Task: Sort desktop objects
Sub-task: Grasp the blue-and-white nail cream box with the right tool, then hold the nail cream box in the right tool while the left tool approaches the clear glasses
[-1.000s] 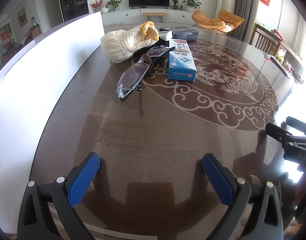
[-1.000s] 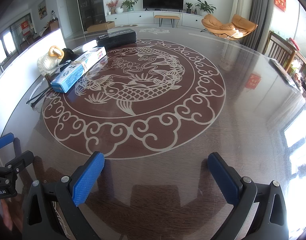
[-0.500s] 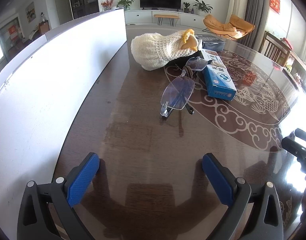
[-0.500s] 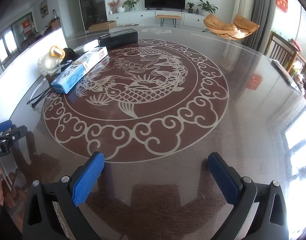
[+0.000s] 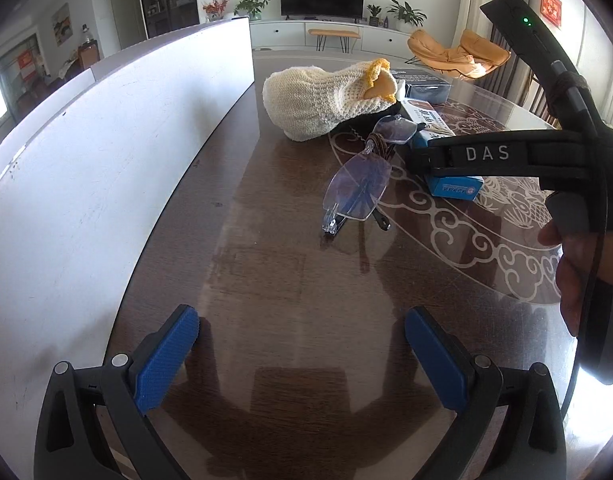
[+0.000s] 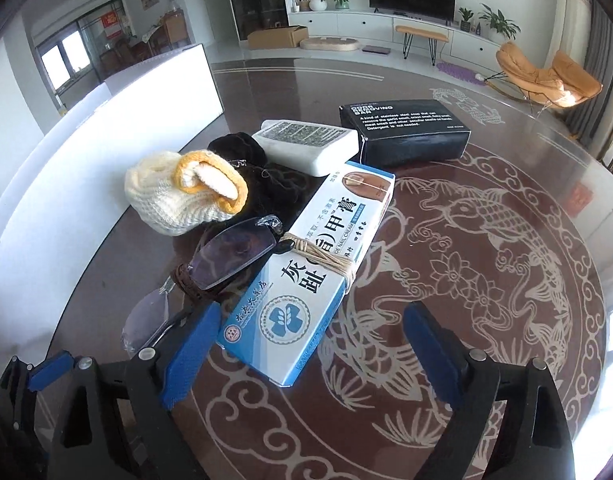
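Observation:
A blue and white nail cream box wrapped with string lies on the table, its near end between the open fingers of my right gripper. Rimless glasses lean on its left side; they also show in the left wrist view. A cream knitted pouch with a yellow rim, a black cloth, a white case and a black box lie behind. My left gripper is open and empty, well short of the glasses. The pouch shows beyond them.
A white board stands along the table's left edge. The dark round table has a pale fish and cloud pattern. The right gripper's body and the hand holding it fill the right of the left wrist view.
My right gripper has swung left and forward, up to the pile, and now straddles the near end of the nail cream box. My left gripper has edged closer to the glasses.

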The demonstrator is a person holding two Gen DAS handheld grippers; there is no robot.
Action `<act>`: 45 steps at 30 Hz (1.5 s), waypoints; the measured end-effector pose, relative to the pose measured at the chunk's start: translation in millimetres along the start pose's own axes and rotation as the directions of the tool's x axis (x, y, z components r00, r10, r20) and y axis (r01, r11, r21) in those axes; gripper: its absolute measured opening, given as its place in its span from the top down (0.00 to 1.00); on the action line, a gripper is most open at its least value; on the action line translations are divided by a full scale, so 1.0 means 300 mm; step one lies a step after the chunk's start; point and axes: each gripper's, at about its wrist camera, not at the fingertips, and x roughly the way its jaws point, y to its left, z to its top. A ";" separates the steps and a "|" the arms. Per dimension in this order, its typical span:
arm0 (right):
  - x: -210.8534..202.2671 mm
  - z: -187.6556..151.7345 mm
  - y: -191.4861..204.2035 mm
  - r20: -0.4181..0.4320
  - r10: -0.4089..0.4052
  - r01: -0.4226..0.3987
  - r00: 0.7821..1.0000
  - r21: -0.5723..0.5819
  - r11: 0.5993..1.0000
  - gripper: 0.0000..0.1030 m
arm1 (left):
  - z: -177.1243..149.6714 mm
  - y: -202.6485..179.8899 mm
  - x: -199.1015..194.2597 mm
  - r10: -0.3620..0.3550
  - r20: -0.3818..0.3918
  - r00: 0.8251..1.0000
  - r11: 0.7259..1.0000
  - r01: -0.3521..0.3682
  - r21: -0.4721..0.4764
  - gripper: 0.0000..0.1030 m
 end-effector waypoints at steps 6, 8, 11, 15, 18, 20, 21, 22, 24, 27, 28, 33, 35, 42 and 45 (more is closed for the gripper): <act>-0.016 -0.021 -0.015 0.028 -0.023 0.022 0.999 0.002 1.000 0.57 | 0.007 -0.005 0.011 0.001 0.000 1.000 1.000 -0.001 0.000 0.00; -0.041 -0.058 -0.034 0.038 -0.034 0.034 0.999 -0.007 0.999 0.58 | 0.005 -0.005 0.010 0.001 0.000 1.000 1.000 -0.001 0.001 0.00; -0.097 -0.143 -0.065 0.055 -0.051 0.053 0.997 -0.027 0.998 0.58 | 0.004 -0.005 0.010 0.001 0.000 1.000 1.000 -0.001 0.001 0.00; -0.198 -0.304 -0.125 0.079 -0.081 0.083 0.994 -0.030 0.996 0.58 | 0.003 -0.006 0.010 0.003 0.000 1.000 1.000 -0.003 0.001 0.00; -0.285 -0.430 -0.179 0.087 -0.104 0.103 0.991 0.013 0.995 0.58 | 0.006 -0.008 0.011 0.004 0.001 1.000 1.000 -0.004 -0.001 0.00; -0.328 -0.495 -0.208 0.089 -0.120 0.117 0.989 0.036 0.992 0.58 | 0.005 -0.008 0.011 0.004 0.001 1.000 1.000 -0.004 -0.001 0.00; -0.342 -0.517 -0.219 0.089 -0.130 0.126 0.988 0.044 0.991 0.56 | 0.005 -0.008 0.011 0.004 0.001 1.000 1.000 -0.004 -0.001 0.00; -0.353 -0.531 -0.229 0.089 -0.134 0.131 0.987 0.048 0.990 0.54 | 0.005 -0.007 0.012 0.004 0.001 1.000 1.000 -0.004 -0.001 0.00; -0.344 -0.527 -0.254 0.080 -0.145 0.142 0.986 0.044 0.989 0.34 | 0.007 -0.005 0.013 0.004 0.001 1.000 1.000 -0.004 -0.001 0.00; -0.313 -0.478 -0.270 0.071 -0.134 0.132 0.988 0.034 0.991 0.28 | 0.009 -0.005 0.015 0.005 0.001 1.000 1.000 -0.005 -0.002 0.00; -0.300 -0.462 -0.269 0.069 -0.127 0.126 0.989 0.030 0.992 0.26 | 0.008 -0.004 0.014 0.005 0.001 1.000 1.000 -0.005 -0.001 0.00; -0.248 -0.402 -0.258 0.072 -0.114 0.113 0.991 0.023 0.993 0.13 | 0.008 -0.004 0.014 0.004 0.001 1.000 1.000 -0.004 -0.002 0.00; -0.241 -0.403 -0.253 0.081 -0.117 0.115 0.990 0.029 0.993 0.10 | 0.008 -0.004 0.015 0.004 0.001 1.000 1.000 -0.004 -0.002 0.00; -0.225 -0.399 -0.238 0.068 -0.103 0.103 0.992 0.004 0.995 0.00 | 0.007 -0.002 0.015 0.004 0.001 1.000 1.000 -0.004 -0.002 0.00; -0.224 -0.399 -0.236 0.068 -0.102 0.102 0.992 0.005 0.995 0.00 | 0.006 -0.001 0.015 0.004 0.001 1.000 1.000 -0.004 -0.003 0.00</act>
